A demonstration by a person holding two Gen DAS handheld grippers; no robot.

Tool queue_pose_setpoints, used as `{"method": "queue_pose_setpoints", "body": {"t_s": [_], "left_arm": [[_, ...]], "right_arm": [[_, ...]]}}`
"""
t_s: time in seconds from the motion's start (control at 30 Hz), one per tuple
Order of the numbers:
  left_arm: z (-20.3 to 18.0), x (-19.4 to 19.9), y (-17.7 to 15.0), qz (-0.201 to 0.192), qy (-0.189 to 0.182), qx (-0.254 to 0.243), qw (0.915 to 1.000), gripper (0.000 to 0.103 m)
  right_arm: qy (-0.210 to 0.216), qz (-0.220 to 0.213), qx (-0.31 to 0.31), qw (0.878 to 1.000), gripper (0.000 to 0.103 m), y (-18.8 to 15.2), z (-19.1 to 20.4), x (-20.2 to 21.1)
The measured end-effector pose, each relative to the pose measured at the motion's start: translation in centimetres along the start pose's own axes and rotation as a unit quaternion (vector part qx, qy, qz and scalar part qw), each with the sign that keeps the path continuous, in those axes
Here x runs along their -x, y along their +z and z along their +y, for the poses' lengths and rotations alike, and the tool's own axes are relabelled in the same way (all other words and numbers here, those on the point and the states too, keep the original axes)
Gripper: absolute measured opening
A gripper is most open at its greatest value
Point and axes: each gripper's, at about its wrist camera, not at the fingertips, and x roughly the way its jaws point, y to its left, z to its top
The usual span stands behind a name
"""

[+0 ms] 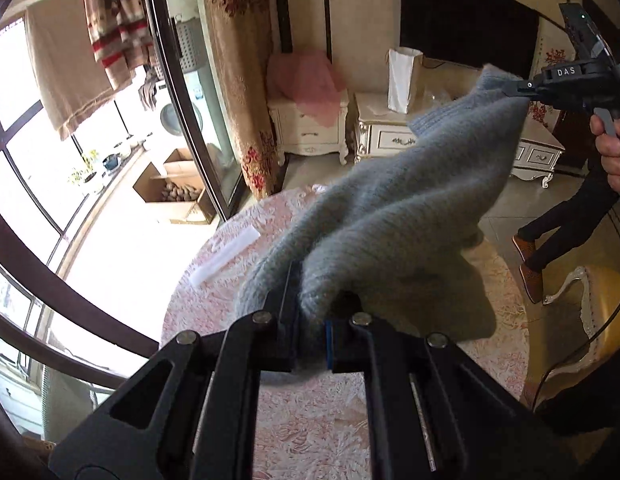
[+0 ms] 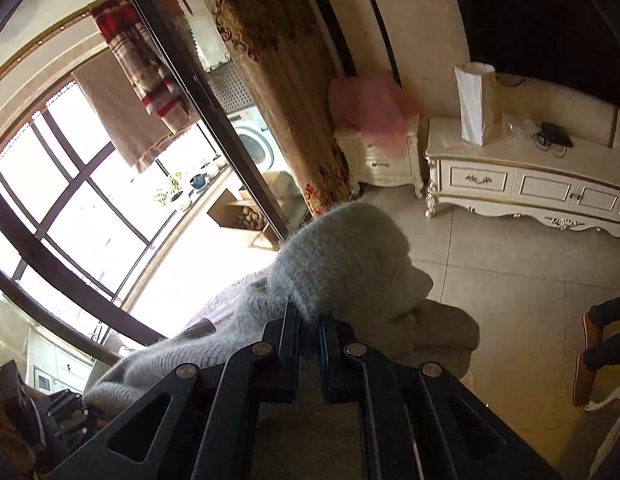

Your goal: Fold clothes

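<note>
The left gripper [image 1: 311,312] has its fingers clamped on a bunch of the grey sweater [image 1: 389,216], the fuzzy knit squeezed tight between the two pads and spilling out just ahead of the tips. The right gripper [image 1: 509,90] pinches another edge of the same sweater; in the left wrist view its tips bite the upper corner of the knit, and in the right wrist view its fingers [image 2: 294,320] stand together on a wad of wool that bulges forward over them. Held at two separated points like this, the sweater hangs as a slack span between the two pairs of fingers, clear of the bench [image 1: 310,420] with its pink patterned cloth below. The likely reason is to lift the garment free so that it drapes open and its shape can be found before laying it flat for folding. The grips look to be on bunched fabric rather than on clean corners or shoulders, so the span sags in folds, and which part of the sweater each holds cannot be told. A white strip [image 1: 226,256] lies on the bench beyond the left fingertips, well apart from the sweater. A hand [image 1: 611,152] grips the right gripper's handle.
</note>
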Motion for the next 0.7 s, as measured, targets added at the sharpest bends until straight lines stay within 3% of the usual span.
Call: {"method": "queue_pose_setpoints", "body": {"t_s": [0.13,0.27,0.43,0.57,0.7], "left_arm": [[0.5,8.7,2.4,-0.058,0.001,-0.025,0.9980,0.011],[2.1,17.0,4.2,-0.104,-0.001,-0.034,0.9940,0.011],[3.9,24.2,5.2,-0.117,-0.007,-0.056,0.9915,0.011],[4.8,23.3,4.8,-0.086,-0.034,-0.063,0.9937,0.011],[4.5,14.9,3.6,-0.033,-0.041,-0.075,0.9957,0.011]], "right_arm": [[-0.002,-0.074,0.019,0.997,0.007,-0.3,4.7,10.8],[0.001,-0.133,0.041,0.990,0.007,-1.4,9.1,19.1],[-0.005,-0.155,0.045,0.987,0.007,-4.2,12.4,25.3],[-0.021,-0.143,0.031,0.989,0.007,-7.0,12.5,24.8],[-0.046,-0.096,0.001,0.994,0.007,-8.3,9.6,17.1]]}}
